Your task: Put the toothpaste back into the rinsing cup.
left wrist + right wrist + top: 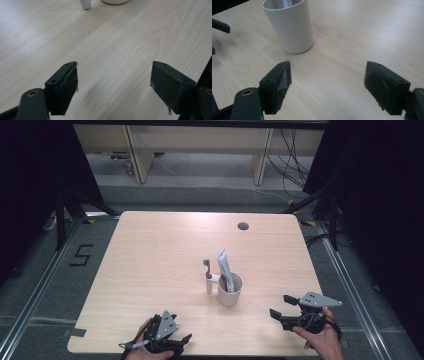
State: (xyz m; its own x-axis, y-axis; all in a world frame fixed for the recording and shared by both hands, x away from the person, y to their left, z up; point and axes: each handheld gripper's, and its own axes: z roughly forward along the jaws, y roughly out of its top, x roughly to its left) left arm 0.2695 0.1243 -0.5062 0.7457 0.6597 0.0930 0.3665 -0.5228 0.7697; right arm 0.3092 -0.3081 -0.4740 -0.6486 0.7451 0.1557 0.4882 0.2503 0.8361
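- Fingers of the right gripper stood released and wide apart, nothing between them but bare wood; in the high view the gripper sat in the person's right hand near the surface's front right edge, pointing left toward the cup.
- Fingers of the left gripper were likewise released, spread wide over bare wood grain with nothing held; from above, this gripper lay low at the front edge in the left hand.
- White cup stood upright just ahead and to the left of the right gripper's fingers, apart from them; in the high view the cup was close to the middle of the surface, between the two grippers and farther in.
- Toothpaste tube stood in the cup, leaning left, its upper end well above the rim.
- Toothbrush, white-handled with a reddish head, stood upright just beside the cup's left side; whether it touched the cup could not be told.
- Round grommet hole sat near the far edge of the surface.
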